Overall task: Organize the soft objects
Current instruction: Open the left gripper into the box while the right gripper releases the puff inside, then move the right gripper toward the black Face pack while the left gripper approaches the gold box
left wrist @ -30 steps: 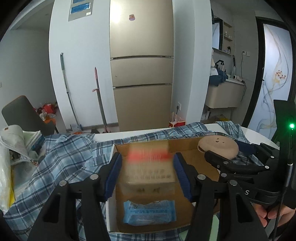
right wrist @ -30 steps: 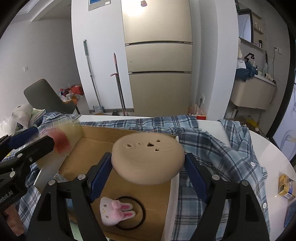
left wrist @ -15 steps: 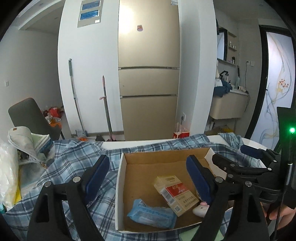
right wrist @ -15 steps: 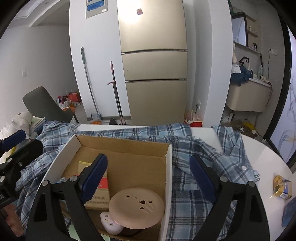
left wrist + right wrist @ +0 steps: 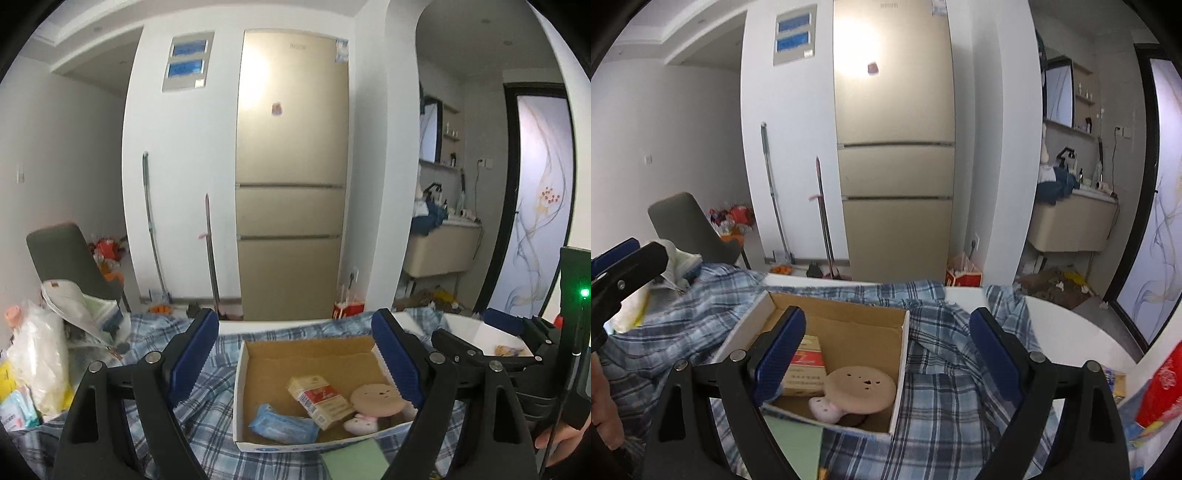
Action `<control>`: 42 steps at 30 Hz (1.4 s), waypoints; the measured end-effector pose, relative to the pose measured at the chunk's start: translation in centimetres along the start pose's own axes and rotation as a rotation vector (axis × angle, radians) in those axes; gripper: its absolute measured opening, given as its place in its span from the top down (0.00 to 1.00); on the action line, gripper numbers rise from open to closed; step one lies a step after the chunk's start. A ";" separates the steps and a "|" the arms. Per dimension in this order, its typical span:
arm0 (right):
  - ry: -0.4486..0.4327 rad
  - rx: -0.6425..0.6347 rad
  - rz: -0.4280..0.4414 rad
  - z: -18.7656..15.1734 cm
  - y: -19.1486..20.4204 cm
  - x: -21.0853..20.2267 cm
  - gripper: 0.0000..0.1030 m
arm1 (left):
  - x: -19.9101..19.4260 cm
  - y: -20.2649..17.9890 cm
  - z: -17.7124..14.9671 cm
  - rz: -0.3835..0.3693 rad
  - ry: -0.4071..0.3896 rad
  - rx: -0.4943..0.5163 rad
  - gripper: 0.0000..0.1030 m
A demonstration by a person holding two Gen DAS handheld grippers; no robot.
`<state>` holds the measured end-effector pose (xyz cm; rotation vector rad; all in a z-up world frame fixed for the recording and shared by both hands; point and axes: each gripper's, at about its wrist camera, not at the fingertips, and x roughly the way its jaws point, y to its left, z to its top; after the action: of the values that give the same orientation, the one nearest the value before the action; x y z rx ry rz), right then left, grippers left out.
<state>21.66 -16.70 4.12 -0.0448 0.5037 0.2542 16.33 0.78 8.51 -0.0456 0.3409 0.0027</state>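
Note:
A cardboard box [image 5: 310,349] [image 5: 849,325] sits on a blue plaid shirt [image 5: 207,413] [image 5: 945,406]. In it lie a blue tissue pack [image 5: 282,422], a red and beige packet [image 5: 319,400] [image 5: 807,363], a round tan cushion [image 5: 375,398] [image 5: 860,387] and a pink bunny plush [image 5: 360,422] [image 5: 823,408]. My left gripper [image 5: 295,350] is open and empty, raised above and behind the box. My right gripper [image 5: 886,345] is open and empty, also raised over the box.
A green sheet [image 5: 354,459] lies at the box's front edge. Bags and papers [image 5: 40,350] pile at the left. A red package [image 5: 1160,387] sits at the right on the white table [image 5: 1071,328]. A fridge [image 5: 291,184] stands behind.
Both grippers opened: the left let the packet drop into the box, the right let go of the tan cushion. Both then pulled back and up from the box.

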 end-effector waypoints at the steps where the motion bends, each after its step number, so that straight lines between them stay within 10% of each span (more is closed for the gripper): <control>1: -0.015 0.000 0.004 0.1 0.1 -1.0 0.13 | -0.9 -0.1 0.2 -0.002 -0.015 0.003 0.16; 21: -0.204 0.026 -0.015 -5.6 0.3 -11.7 0.13 | -14.0 -1.0 -5.5 -0.078 -0.186 0.022 0.16; 42: 0.111 0.043 -0.009 -11.9 -0.4 -4.2 0.13 | -4.6 -0.4 -14.2 -0.071 0.177 0.025 0.01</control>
<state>12.59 -19.32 -4.31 -0.0191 0.6189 0.2331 7.27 -0.28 -3.29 -0.0335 0.5156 -0.0764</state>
